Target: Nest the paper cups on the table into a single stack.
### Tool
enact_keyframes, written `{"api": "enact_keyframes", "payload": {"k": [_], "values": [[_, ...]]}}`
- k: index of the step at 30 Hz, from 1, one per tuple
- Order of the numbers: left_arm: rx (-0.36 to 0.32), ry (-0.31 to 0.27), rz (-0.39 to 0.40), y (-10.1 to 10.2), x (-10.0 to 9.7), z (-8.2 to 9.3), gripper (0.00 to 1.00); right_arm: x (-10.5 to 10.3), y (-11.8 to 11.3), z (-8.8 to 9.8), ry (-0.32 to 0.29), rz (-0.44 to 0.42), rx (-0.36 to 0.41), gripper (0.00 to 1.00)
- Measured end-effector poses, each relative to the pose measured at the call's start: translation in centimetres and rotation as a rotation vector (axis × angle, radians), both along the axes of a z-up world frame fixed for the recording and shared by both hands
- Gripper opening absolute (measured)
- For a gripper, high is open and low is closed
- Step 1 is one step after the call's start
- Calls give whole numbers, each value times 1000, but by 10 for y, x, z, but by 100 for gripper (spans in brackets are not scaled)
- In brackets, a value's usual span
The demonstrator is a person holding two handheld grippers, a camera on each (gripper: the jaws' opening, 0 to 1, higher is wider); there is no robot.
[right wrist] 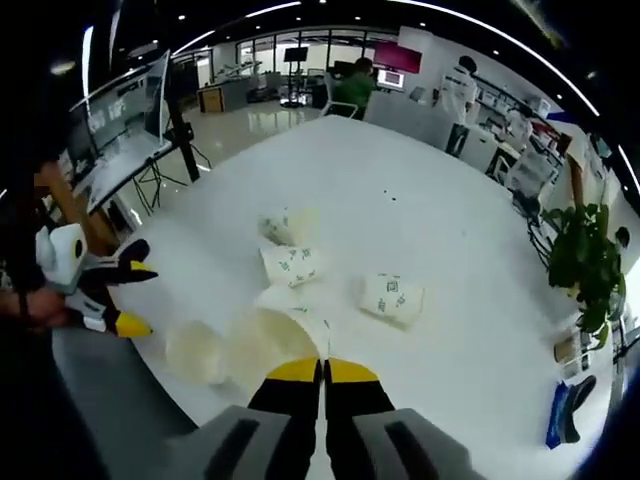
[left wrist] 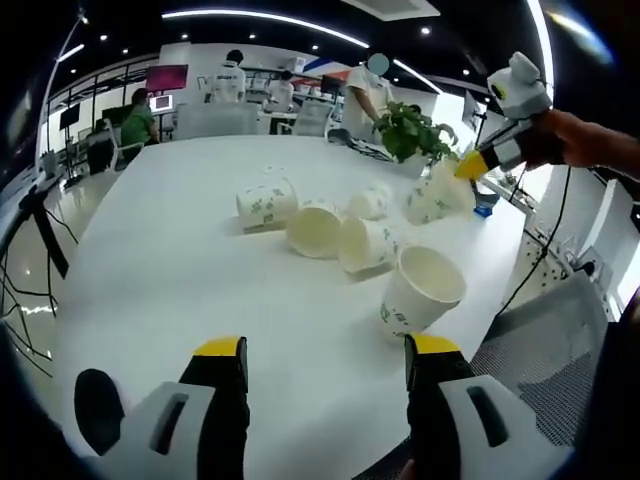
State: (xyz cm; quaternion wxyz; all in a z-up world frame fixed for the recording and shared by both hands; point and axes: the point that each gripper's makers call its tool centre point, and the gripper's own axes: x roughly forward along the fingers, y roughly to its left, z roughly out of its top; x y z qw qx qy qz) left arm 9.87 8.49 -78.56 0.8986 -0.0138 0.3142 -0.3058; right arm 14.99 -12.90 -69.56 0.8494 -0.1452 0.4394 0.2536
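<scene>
In the left gripper view, the left gripper is seen at the bottom, held over the white table. Its two yellow-tipped jaws are spread wide apart, and nothing is held between them. Just past the jaws, an upright paper cup is seen with its open mouth tipped a little. Behind it, two cups lying on their sides are found touching each other, with their mouths facing the camera. A cup with green print is laid on its side just to their left. More cups are lying farther back. A green plant stands at the far edge of the table, and people are seen in the room behind.

In the right gripper view, the right gripper is seen at the bottom with its jaws pressed together. Whether anything is pinched there cannot be told. Blurry cups are found just beside its tips. Farther on, a printed cup and another cup on its side are lying apart on the table. At the left, the other gripper is held open in a hand.
</scene>
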Motion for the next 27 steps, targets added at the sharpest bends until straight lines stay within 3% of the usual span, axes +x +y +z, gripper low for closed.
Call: {"api": "enact_keyframes", "payload": {"k": [9,13,16,27], "values": [[-2,2,6,1,0,0,62,-25,42,18,70,120,47,0],[-2,5,8,1,0,0,62,-31,53,17,110,180,53,0],[-3,6,7,0,0,-1,62,-47,65,17,138,218,49,0],[-1,9,5,-1,-1,1,62,-56,76,0,203,267,26,0]]}}
